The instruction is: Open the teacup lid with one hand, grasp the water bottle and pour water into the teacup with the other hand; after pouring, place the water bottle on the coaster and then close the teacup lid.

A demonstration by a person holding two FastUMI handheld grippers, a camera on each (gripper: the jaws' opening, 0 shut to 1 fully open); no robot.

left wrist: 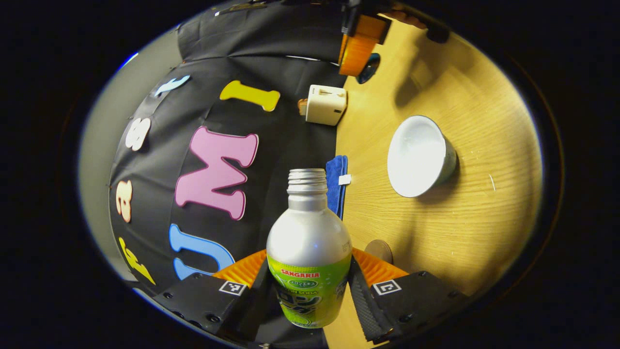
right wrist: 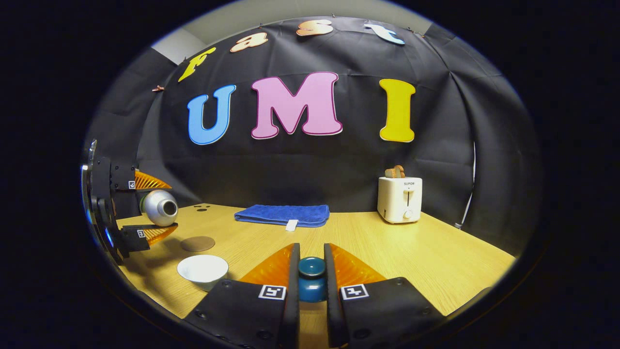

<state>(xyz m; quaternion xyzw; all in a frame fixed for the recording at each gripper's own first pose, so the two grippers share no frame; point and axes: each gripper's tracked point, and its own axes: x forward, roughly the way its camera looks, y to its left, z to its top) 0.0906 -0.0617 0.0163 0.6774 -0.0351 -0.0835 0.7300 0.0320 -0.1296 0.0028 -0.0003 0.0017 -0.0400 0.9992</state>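
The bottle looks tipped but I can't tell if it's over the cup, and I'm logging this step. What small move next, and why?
Probably carry the bottle sideways until its open mouth is above the teacup. The left gripper holds it tipped, but in the right gripper view its mouth sits behind the cup. The right gripper holds the lid clear.

The left gripper [left wrist: 310,286] is clamped on the water bottle [left wrist: 309,252], both fingers pressing its sides. In the right gripper view this gripper [right wrist: 155,209] is rolled sideways, holding the bottle horizontal above the worktop [right wrist: 397,252]. The right gripper [right wrist: 311,281] is level, its fingers pinching the teacup lid [right wrist: 311,278].
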